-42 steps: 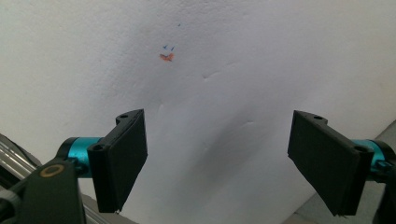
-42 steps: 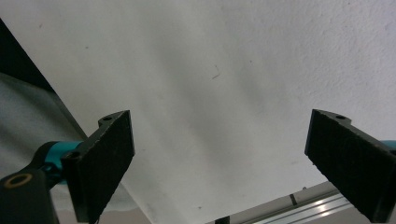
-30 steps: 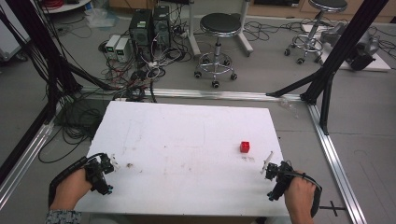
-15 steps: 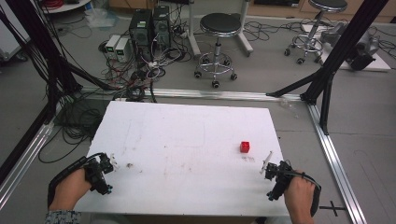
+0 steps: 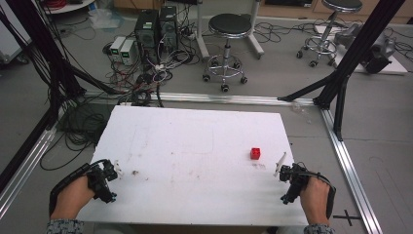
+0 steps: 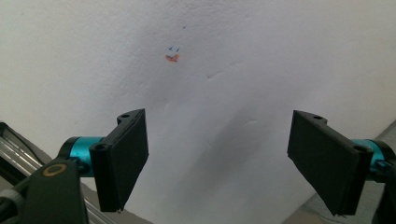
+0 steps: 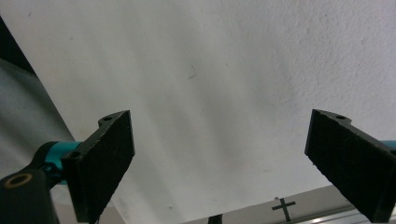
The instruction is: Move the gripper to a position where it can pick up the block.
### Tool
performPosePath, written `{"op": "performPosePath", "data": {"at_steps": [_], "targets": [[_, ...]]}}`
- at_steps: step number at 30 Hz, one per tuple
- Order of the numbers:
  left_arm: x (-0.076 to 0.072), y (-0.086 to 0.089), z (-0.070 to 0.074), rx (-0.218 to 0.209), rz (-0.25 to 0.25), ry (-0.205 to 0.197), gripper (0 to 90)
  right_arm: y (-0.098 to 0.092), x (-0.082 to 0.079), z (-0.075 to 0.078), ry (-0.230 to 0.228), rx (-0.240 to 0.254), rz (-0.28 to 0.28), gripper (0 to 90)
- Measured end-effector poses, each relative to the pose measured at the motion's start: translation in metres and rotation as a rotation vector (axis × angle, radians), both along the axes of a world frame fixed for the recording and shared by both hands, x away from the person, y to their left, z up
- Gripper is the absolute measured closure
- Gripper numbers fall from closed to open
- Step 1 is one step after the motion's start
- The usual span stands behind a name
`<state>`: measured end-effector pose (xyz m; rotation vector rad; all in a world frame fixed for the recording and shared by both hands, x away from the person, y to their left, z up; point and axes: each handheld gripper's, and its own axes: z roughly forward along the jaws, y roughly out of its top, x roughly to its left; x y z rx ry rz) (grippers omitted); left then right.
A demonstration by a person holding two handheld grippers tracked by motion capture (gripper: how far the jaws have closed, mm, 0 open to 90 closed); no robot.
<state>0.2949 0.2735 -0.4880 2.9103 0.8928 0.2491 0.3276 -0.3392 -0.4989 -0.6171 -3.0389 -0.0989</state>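
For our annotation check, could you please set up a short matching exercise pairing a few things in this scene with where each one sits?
Things:
1. red block
2. left gripper
3. right gripper
4. black stool

Places:
A. near left corner of the table
B. floor beyond the table
C. right part of the table, ahead of a gripper
D. near right corner of the table

Pairs: 1-C, 2-A, 3-D, 4-B

Table point(image 5: 195, 146): matt white, finely pebbled like foam board, scuffed at left. Red block point(image 5: 255, 153), right of centre: glossy plastic. Frame rails point(image 5: 350, 161): brushed metal. Jaw faces: matt black, textured.
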Motion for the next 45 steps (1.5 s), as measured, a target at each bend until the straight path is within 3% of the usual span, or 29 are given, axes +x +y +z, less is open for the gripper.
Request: {"op": "performPosePath", "data": {"at_steps": [2,11,18,29,37,45], "targets": [[0.0,0.0,-0.001,-0.003,-0.002,0.003,20.7,-0.003,0.005,0.002,0.002,0.006,0.019,7.5],[0.001,0.002,-0.002,-0.006,0.011,-0.003,20.7,-0.014,0.033,0.019,-0.03,0.006,0.005,7.5],[0.002,0.005,-0.001,-0.003,0.015,0.003,20.7,-0.017,0.059,0.044,-0.041,-0.024,0.069,7.5],[0.003,0.002,-0.004,-0.003,0.007,0.003,20.7,-0.011,0.093,0.085,-0.143,-0.043,0.149,7.5],[0.003,0.001,-0.004,-0.009,0.006,-0.004,20.7,-0.002,0.109,0.086,-0.141,-0.058,0.183,7.5],[0.003,0.001,-0.002,-0.011,0.008,-0.007,20.8,0.016,0.126,0.073,-0.113,-0.067,0.218,7.5]]}}
